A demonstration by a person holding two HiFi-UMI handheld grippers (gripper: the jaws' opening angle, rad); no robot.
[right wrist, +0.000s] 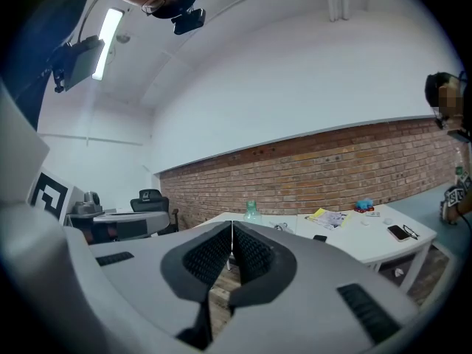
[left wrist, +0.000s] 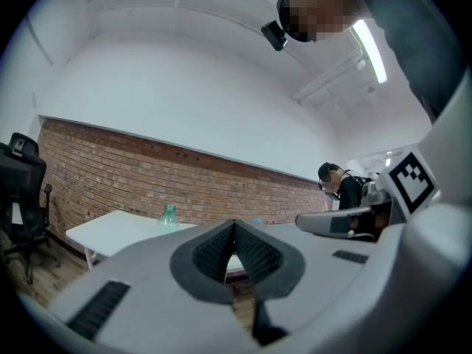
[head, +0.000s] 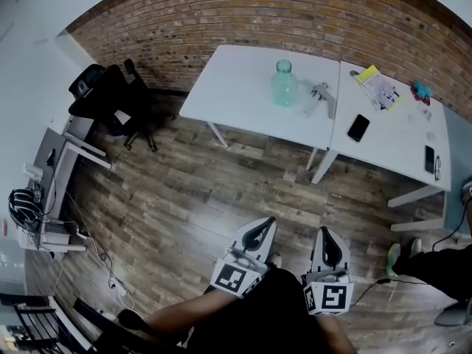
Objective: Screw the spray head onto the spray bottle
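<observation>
A pale green, see-through spray bottle (head: 284,84) stands upright on the white table (head: 243,102), far ahead of me. The grey spray head (head: 320,96) lies on its side just right of the bottle. The bottle (left wrist: 169,214) shows small in the left gripper view, and the bottle (right wrist: 252,212) also shows small in the right gripper view. My left gripper (head: 263,225) and right gripper (head: 325,234) hang side by side over the wooden floor, well short of the table. Both are shut with nothing between their jaws.
A second white table (head: 402,142) adjoins on the right, with two black phones (head: 358,127), a yellow leaflet (head: 376,84) and small items. A black office chair (head: 110,98) stands left of the tables, a desk (head: 55,161) further left. A person (left wrist: 341,190) stands at the right.
</observation>
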